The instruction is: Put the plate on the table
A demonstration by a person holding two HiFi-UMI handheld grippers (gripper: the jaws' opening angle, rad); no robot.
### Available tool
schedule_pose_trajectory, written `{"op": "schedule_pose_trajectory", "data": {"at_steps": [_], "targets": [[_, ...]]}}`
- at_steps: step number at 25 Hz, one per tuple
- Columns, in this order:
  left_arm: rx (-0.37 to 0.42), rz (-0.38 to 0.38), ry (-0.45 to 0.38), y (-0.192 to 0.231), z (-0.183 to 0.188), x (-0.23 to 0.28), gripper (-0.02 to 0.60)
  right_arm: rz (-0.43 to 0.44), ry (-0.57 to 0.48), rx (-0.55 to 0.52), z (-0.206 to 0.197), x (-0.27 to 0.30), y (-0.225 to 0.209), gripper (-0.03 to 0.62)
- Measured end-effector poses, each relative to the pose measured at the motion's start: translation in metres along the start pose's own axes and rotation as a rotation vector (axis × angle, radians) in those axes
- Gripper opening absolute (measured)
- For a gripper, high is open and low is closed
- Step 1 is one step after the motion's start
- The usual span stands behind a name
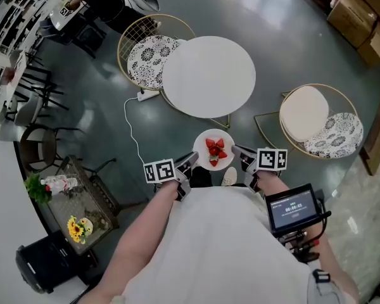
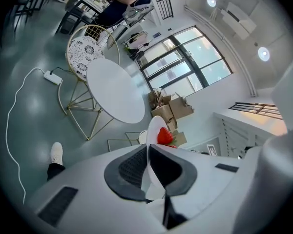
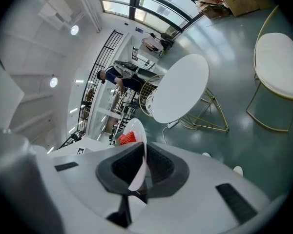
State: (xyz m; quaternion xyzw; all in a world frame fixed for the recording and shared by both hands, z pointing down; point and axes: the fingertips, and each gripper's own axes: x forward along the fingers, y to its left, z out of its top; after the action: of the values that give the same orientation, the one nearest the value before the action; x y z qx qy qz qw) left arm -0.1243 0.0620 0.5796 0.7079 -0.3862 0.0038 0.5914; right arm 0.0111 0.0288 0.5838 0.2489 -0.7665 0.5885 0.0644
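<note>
A white plate (image 1: pixel 204 157) with red strawberries (image 1: pixel 215 151) on it hangs in the air, a short way in front of a round white table (image 1: pixel 209 76). My left gripper (image 1: pixel 189 164) is shut on the plate's left rim and my right gripper (image 1: pixel 239 154) is shut on its right rim. In the left gripper view the plate (image 2: pixel 153 145) runs edge-on between the dark pads, with a strawberry (image 2: pixel 164 136) behind it and the table (image 2: pixel 115 90) beyond. The right gripper view shows the plate (image 3: pixel 137 138) pinched the same way, the table (image 3: pixel 180 88) ahead.
Two gold wire chairs flank the table: one with a patterned cushion (image 1: pixel 151 59) at its left, one with a white seat (image 1: pixel 304 114) at the right. A white cable and power strip (image 1: pixel 147 95) lie on the floor. A small plant stand (image 1: pixel 82 201) is lower left.
</note>
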Motion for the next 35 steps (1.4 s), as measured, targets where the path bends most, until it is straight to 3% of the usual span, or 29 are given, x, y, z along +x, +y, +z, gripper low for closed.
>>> {"op": "schedule_pose_trajectory", "data": {"at_steps": [6,14,20,28,35], "targets": [[-0.031,-0.054,-0.03,0.009,0.036,0.011,0.014,-0.01,-0.043,0.051,0.019,0.013,0.001,0.028],[-0.064,-0.241,0.069,0.004,0.095,0.022,0.011,0.017,-0.096,0.079,0.068,0.042,0.008,0.028],[-0.041,-0.22,0.106,0.022,0.132,0.029,0.012,-0.028,-0.12,0.053,0.09,0.069,0.016,0.028],[-0.009,-0.226,0.17,0.025,0.152,0.04,0.012,-0.122,-0.174,0.055,0.103,0.074,0.018,0.028],[0.022,-0.222,0.197,0.031,0.165,0.043,0.014,-0.147,-0.204,0.066,0.107,0.083,0.017,0.028]]}}
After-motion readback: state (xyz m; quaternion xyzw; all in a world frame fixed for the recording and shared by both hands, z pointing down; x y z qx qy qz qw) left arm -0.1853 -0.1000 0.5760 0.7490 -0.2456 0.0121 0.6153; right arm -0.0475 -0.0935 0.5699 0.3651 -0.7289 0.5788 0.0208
